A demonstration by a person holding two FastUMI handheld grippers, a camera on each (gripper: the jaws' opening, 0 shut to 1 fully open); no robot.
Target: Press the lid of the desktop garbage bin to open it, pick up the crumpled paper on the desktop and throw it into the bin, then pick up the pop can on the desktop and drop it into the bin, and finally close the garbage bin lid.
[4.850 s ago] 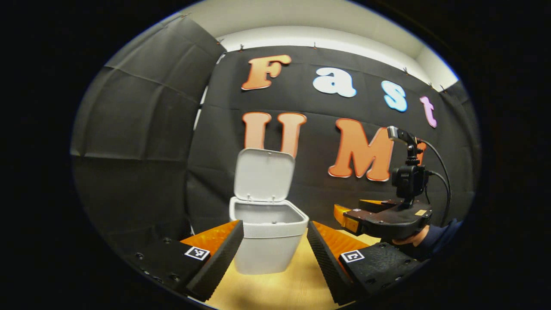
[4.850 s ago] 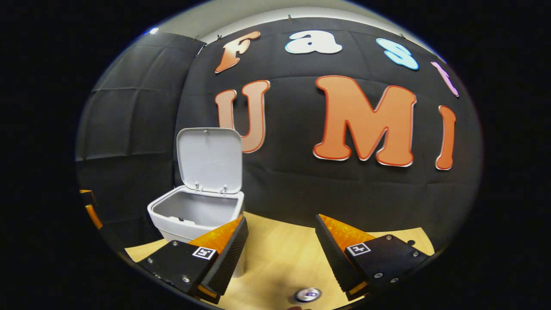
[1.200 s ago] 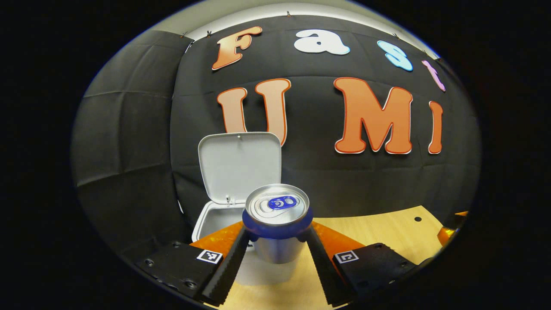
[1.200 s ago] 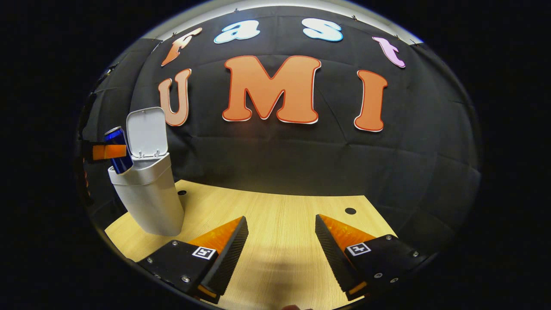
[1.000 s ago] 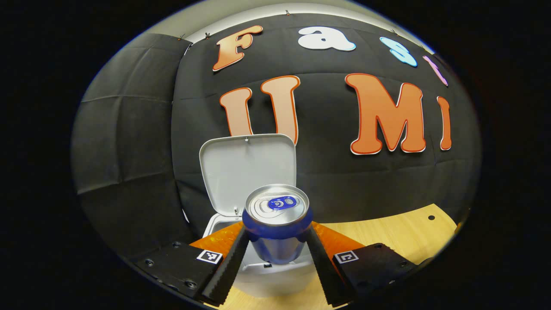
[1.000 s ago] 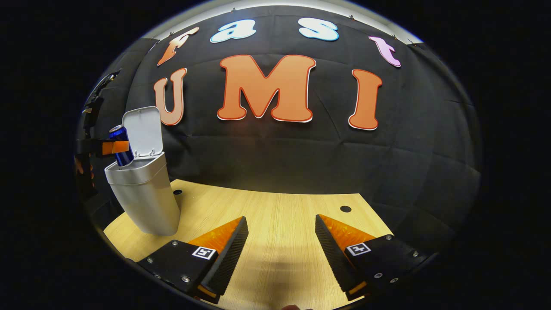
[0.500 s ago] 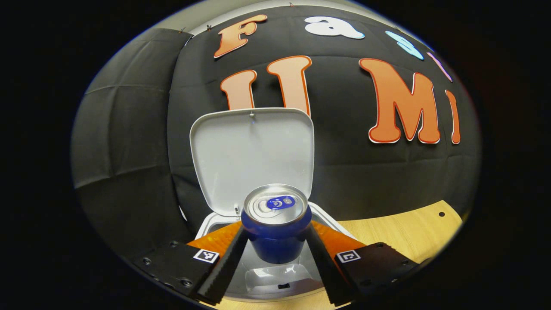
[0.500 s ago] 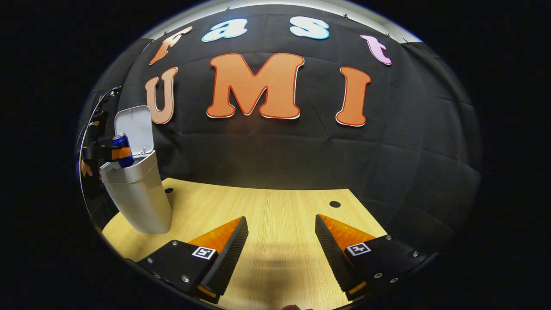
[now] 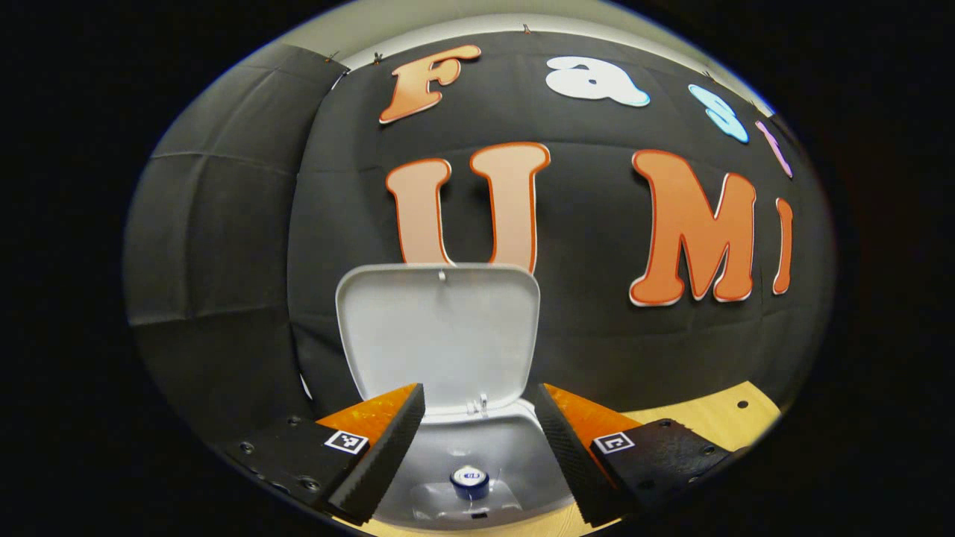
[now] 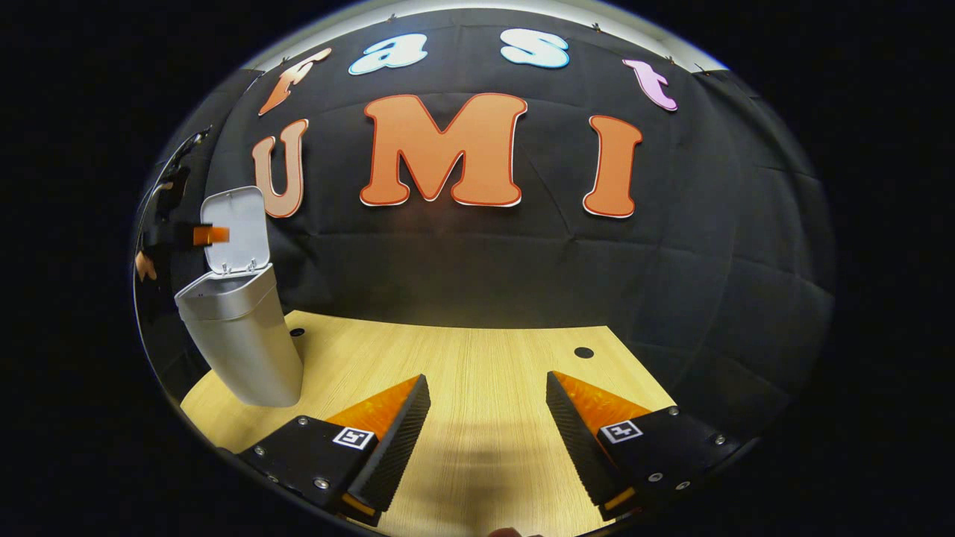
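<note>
Can [image 9: 469, 481] down inside bin [image 9: 477, 455]. Lid [image 9: 439, 332] up, needs shutting. Left gripper [image 9: 477, 440] wide, empty, above bin. Right gripper [image 10: 486, 429] wide, empty, far from bin.

Smooth matt plastic bin [image 9: 515, 455], shiny metal can [image 9: 469, 481], pale wood-grain desktop [image 10: 477, 373].

Booth interior: cloth-walled enclosure with wooden desktop.
Black cloth wall [image 10: 477, 261], creased into panels, clipped along its top edge; pale ceiling strip [image 9: 418, 26] above it. Light wood-grain desktop [image 10: 485, 358] with two small dark round holes [image 10: 584, 352] near the back edge; soft shadow on the near part.
</note>
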